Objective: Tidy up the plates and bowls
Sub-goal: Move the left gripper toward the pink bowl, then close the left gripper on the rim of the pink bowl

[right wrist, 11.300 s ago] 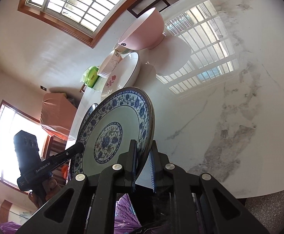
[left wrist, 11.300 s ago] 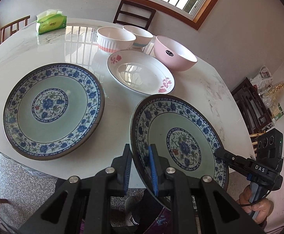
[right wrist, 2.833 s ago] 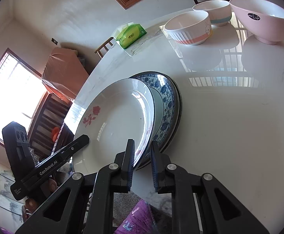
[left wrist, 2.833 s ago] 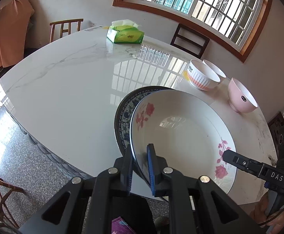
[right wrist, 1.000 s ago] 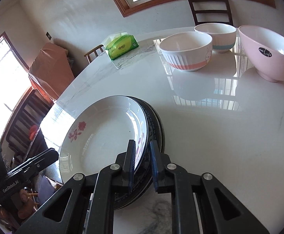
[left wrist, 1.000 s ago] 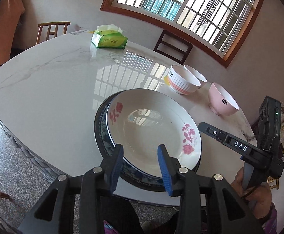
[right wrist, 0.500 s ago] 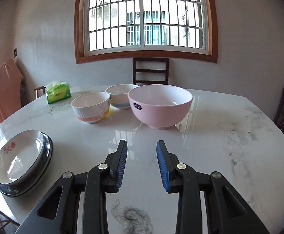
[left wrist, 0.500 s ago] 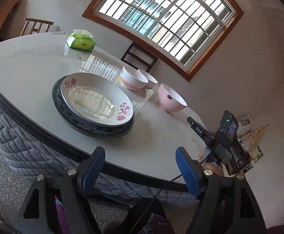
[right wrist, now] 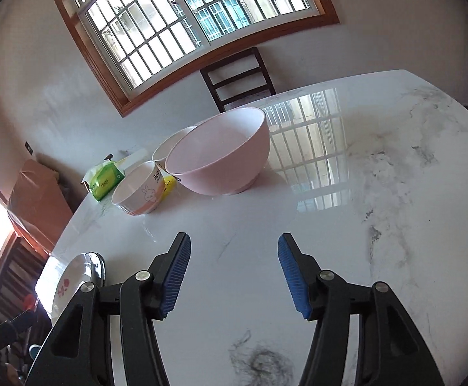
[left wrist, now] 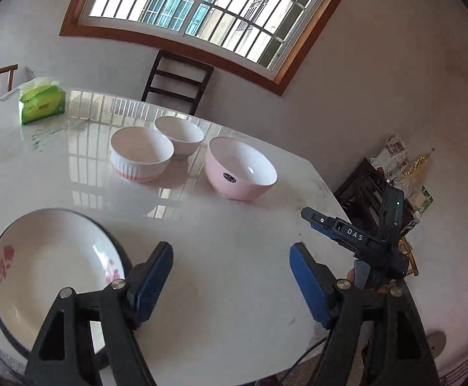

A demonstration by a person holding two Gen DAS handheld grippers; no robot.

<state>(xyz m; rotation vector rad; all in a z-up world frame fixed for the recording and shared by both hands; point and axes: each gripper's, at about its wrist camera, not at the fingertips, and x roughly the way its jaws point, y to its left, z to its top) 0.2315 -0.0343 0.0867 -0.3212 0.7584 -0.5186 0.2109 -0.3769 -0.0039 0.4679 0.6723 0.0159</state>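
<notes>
Left wrist view. The flower-patterned plate (left wrist: 50,270) lies at 8 o'clock on the marble tabletop (left wrist: 234,283), nested on a dark-rimmed plate (left wrist: 5,331) of which only the edge shows. This placement is judged to be a finished plate stack, set near the tabletop edge to leave the centre free. Three bowls stand unstacked at 11 to 12 o'clock: the ribbed white bowl with an orange base (left wrist: 141,153), the white bowl (left wrist: 178,136) touching it from behind, and the pink bowl (left wrist: 240,168) just beside them at 1 o'clock. A green tissue pack (left wrist: 42,104) sits at 10 o'clock, well apart from the dishes. The left tool (left wrist: 230,276) is released: its blue pads stand wide apart above bare tabletop, with nothing between them and nothing touched. At 3 o'clock the other handheld unit, marked DAS (left wrist: 353,234), is in view.

Right wrist view. The pink bowl (right wrist: 221,157) stands at 12 o'clock, the rabbit-print bowl (right wrist: 139,191) at 10 o'clock, and the white bowl (right wrist: 169,148) is partly hidden behind both. The bowls are grouped closely, which is judged to favour nesting as the remaining step. The plate stack (right wrist: 73,283) lies at 8 o'clock. The right tool (right wrist: 234,275) is released and its jaws are opening; only bare tabletop lies between the pads, and they contact nothing. It points toward the pink bowl.
</notes>
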